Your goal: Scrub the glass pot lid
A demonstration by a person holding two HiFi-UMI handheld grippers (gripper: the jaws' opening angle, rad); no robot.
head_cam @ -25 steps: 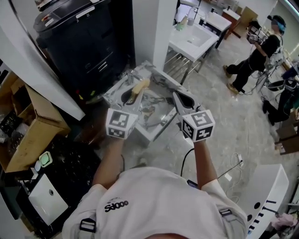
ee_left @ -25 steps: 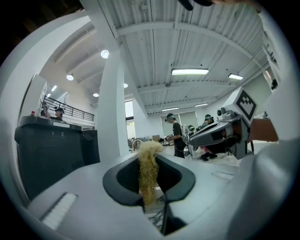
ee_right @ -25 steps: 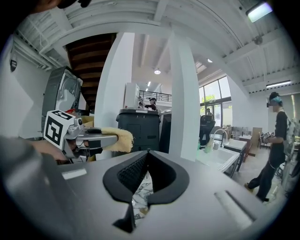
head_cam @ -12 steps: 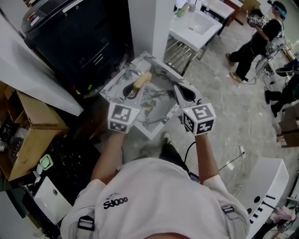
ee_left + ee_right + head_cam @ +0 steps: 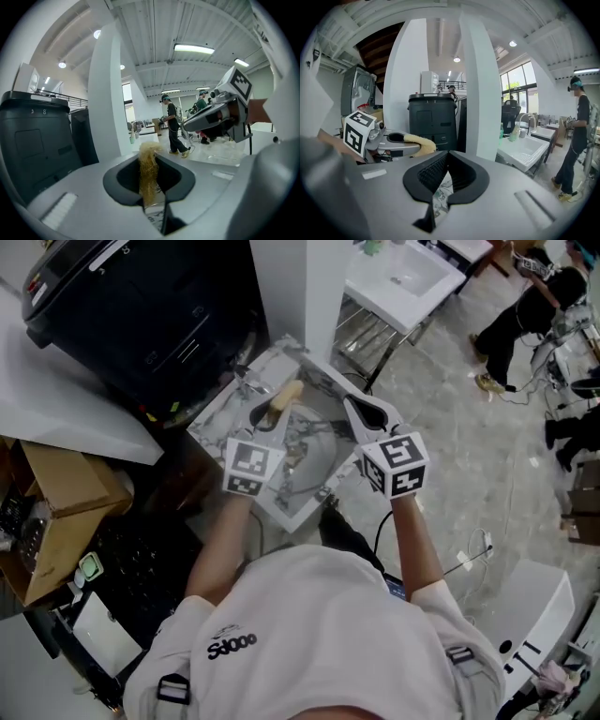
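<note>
Your left gripper [image 5: 274,416] is clamped on a tuft of yellowish fibrous scrubber [image 5: 149,171], which stands upright between the jaws and pokes out past their tips. Your right gripper [image 5: 445,157], at 3 o'clock of the left one and just beside it, has its jaws closed together with nothing between them. Both point toward 12 o'clock over a marbled basin [image 5: 225,423], neither touching it as far as the head view shows. The glass pot lid does not stand out against that marbled pattern, so I cannot tell where it lies. A black cabinet [image 5: 141,306] stands at 10 o'clock of the basin, a white column [image 5: 295,287] at 12, a white sink [image 5: 403,277] at 1, and another person [image 5: 525,310] stands well apart at 2 o'clock.
</note>
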